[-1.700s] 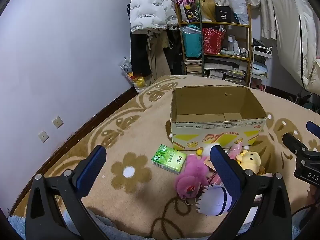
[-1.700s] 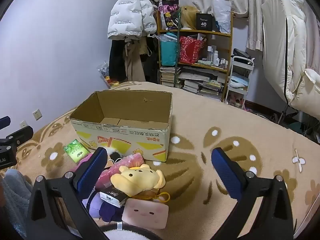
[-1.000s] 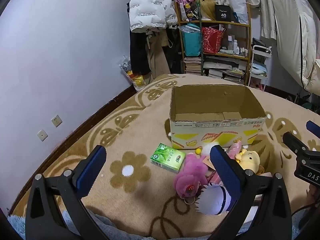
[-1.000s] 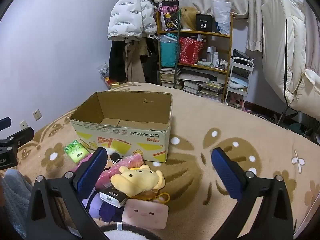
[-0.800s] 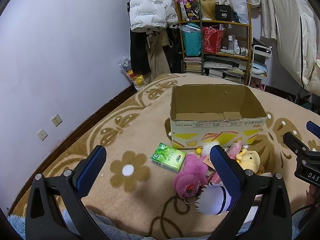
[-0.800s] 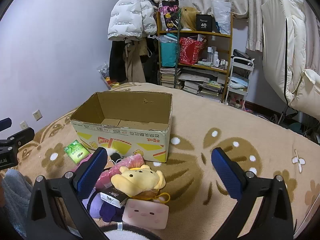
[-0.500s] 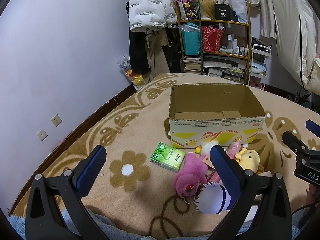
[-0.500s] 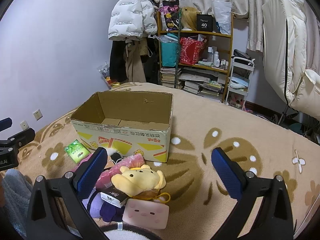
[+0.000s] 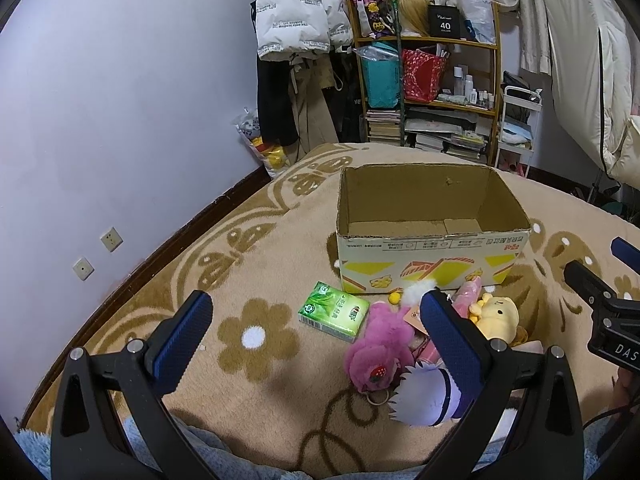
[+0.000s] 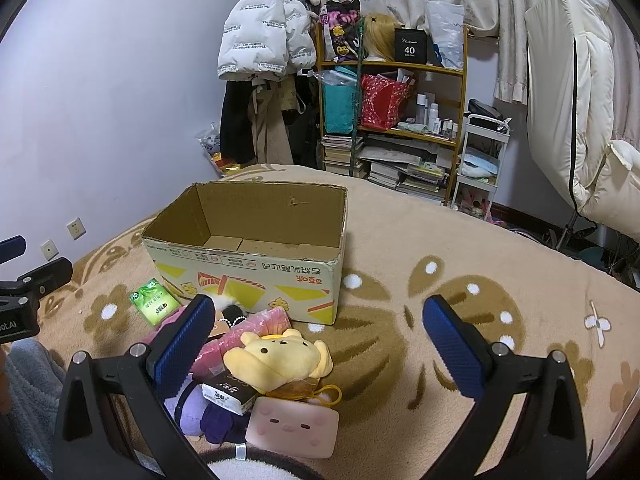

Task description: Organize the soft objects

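The left gripper (image 9: 316, 316) was wide open and held nothing; it hung above the carpet (image 9: 256, 240). The right gripper (image 10: 318, 322) was wide open too, also empty, above the toys.

The box (image 9: 432, 236) stood open on the carpet, with nothing inside. Its front had red Chinese characters, printed upside down, which could not be read well. The soft things lay in a pile just before the box: a pink plush (image 9: 380, 344), a yellow bear (image 10: 280, 354), a purple doll (image 10: 204, 412) and a pink pad (image 10: 294, 426) with a pig face. A small carton (image 10: 228, 394) with unclear writing leaned on the bear. A green pack (image 9: 334, 312) lay beside the pile, its label too small to read.

On the shelf (image 10: 400, 66) a black box (image 10: 410, 48) showed "40 COLORS". On the left gripper's body, seen from the right wrist, the letters were cut off at the edge.
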Available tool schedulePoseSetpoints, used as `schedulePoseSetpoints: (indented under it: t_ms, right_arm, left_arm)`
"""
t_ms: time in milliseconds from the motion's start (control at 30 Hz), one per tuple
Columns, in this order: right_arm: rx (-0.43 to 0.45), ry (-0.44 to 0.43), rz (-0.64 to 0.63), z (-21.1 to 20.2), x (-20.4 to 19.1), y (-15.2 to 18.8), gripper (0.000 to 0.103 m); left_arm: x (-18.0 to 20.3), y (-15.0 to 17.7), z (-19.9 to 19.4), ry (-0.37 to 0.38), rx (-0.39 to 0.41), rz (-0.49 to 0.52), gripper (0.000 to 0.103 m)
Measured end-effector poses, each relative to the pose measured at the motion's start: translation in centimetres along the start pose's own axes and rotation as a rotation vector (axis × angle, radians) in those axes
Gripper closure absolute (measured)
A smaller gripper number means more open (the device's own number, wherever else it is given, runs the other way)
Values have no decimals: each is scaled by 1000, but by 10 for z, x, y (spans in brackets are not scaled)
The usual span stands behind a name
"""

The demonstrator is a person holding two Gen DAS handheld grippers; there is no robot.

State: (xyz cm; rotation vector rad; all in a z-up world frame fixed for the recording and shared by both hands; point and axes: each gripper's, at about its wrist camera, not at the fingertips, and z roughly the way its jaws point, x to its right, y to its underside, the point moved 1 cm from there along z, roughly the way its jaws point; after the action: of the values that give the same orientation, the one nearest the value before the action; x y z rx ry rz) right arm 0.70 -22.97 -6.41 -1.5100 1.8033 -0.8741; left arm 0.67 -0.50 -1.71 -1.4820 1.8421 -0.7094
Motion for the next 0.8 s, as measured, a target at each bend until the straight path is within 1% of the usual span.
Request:
schedulePoseSetpoints:
  t_ms: [800]
  right_arm:
    - [0,-1,-1,1,-1,0,0]
  left_arm:
    - [-2,-1,0,2,-7,0,0]
